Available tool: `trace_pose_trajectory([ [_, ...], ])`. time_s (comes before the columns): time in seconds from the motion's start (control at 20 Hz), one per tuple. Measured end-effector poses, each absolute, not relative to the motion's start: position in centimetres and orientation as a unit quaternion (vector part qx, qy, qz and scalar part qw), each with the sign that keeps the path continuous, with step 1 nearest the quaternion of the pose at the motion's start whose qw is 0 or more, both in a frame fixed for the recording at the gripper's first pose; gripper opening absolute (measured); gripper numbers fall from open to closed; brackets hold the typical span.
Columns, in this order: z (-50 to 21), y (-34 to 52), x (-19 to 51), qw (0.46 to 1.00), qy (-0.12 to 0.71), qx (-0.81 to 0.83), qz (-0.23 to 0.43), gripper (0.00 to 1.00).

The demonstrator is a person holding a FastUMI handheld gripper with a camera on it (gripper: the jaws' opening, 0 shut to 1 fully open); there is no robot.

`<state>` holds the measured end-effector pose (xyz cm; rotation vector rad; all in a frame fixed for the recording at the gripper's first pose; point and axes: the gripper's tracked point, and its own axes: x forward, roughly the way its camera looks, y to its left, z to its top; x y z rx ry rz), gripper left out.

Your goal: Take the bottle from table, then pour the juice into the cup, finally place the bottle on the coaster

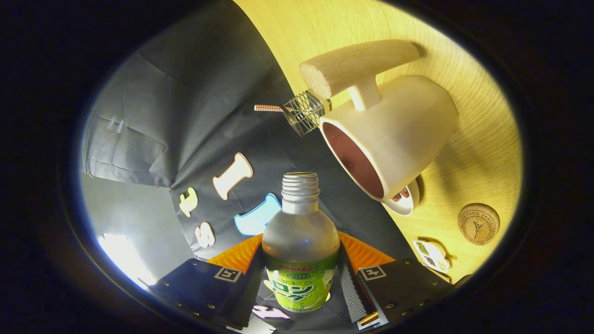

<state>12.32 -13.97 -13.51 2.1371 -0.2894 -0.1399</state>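
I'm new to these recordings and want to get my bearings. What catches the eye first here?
The uncapped bottle stands out, held between the fingers of the tongs, both pressing its sides. Beyond its open mouth sits a cream cup with a wooden handle on the yellow table; a round cork coaster lies beside the cup.

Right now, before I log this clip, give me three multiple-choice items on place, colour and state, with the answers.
1. Where is the bottle?
A. between the gripper fingers
B. on the coaster
C. inside the cup

2. What colour is the bottle's label?
A. red
B. green
C. blue

3. What state is the bottle's neck in?
A. capped
B. corked
C. open

Answers: 1 A, both fingers press its sides; 2 B, the label band is green; 3 C, bare threads show and there is no cap.
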Motion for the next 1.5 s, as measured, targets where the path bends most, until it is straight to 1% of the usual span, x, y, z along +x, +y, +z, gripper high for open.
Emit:
trace_pose_trajectory([
  [0.2,-13.5,-13.8,12.3,0.483,-0.117,0.866,-0.054,0.77],
  [0.4,-13.8,-13.7,12.1,0.51,-0.112,0.851,-0.054,0.77],
  [0.55,-14.0,-13.8,11.8,0.508,-0.116,0.852,-0.054,0.77],
  [0.75,-13.8,-12.7,11.4,0.522,-0.11,0.845,-0.048,0.77],
  [0.85,-13.9,-12.2,11.2,0.546,-0.096,0.831,-0.049,0.77],
  [1.05,-13.9,-12.5,10.4,0.628,-0.075,0.772,-0.065,0.77],
  [1.35,-13.4,-11.2,10.3,0.733,-0.033,0.675,-0.072,0.77],
  [1.5,-12.4,-9.5,9.8,0.768,-0.026,0.636,-0.065,0.77],
])
